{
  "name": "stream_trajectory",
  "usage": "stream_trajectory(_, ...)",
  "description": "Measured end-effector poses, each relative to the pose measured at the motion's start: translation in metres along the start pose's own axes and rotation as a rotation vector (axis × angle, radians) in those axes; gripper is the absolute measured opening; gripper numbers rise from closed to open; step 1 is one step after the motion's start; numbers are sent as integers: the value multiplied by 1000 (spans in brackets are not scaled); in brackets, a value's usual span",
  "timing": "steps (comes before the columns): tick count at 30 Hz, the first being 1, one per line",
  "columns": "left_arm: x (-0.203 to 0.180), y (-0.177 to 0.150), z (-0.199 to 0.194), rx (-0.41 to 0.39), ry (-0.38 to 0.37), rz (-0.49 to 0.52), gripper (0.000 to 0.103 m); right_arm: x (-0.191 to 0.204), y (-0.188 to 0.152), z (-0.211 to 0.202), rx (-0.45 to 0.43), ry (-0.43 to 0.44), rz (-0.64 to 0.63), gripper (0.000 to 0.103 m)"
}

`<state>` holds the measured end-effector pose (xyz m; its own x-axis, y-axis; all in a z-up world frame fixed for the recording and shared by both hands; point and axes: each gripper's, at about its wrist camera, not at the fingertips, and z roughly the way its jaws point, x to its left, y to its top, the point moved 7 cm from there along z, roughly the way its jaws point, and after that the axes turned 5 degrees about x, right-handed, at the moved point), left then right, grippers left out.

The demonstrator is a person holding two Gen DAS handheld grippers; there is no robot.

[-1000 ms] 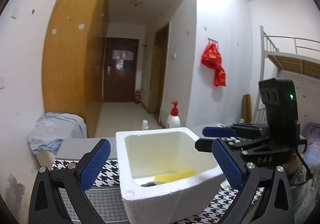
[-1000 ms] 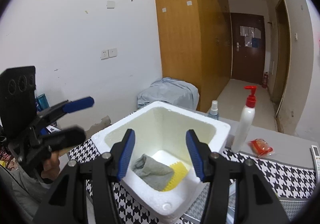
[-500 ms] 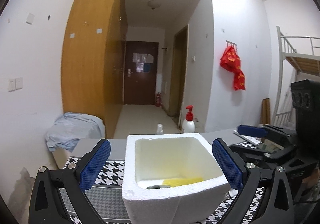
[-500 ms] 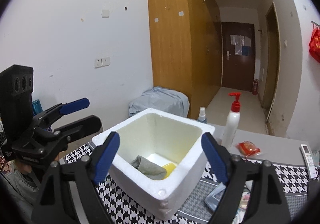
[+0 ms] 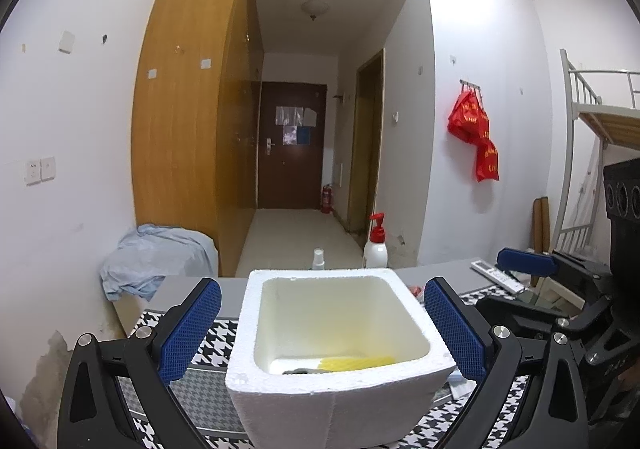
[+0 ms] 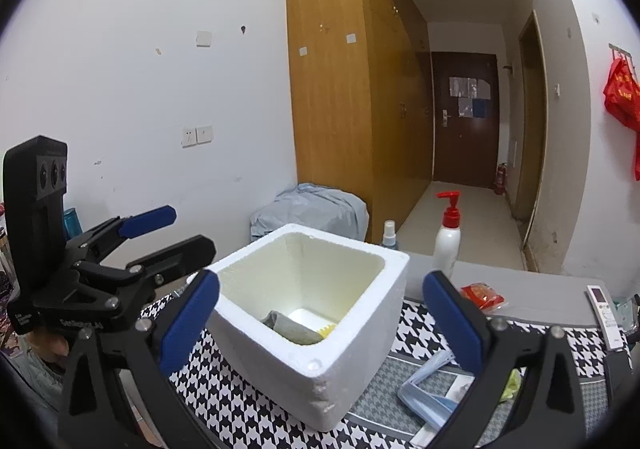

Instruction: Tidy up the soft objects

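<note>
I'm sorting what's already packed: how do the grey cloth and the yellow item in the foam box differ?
The grey cloth is dull and crumpled, lying toward the box's left side; the yellow item is bright and lies flat to its right, mostly hidden by the rim in the right wrist view. Both rest on the floor of the foam box, touching or overlapping.

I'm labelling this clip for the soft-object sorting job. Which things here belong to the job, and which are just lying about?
Part of the job:
foam box
grey cloth inside it
yellow item inside it
left tongs, open
right tongs, open

Lying about:
pump bottle
spray bottle
red packet
remote
</note>
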<state>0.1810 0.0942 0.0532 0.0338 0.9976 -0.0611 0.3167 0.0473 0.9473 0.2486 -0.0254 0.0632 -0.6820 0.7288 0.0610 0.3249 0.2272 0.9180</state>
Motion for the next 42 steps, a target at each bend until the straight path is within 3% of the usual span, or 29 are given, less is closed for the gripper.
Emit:
stream_trajectory(19, -33, -7, -28, -55, 16, 18, 102, -9, -10, -37, -56, -34, 6, 103)
stream_trajectory(30, -52, -22, -32, -87, 19, 36, 102, -18, -33, -54, -62, -77, 24, 103)
stream_trajectory(42, -64, -48, -21, -44, -19, 34, 102, -34, -60, -65, -61, -143, 76, 103)
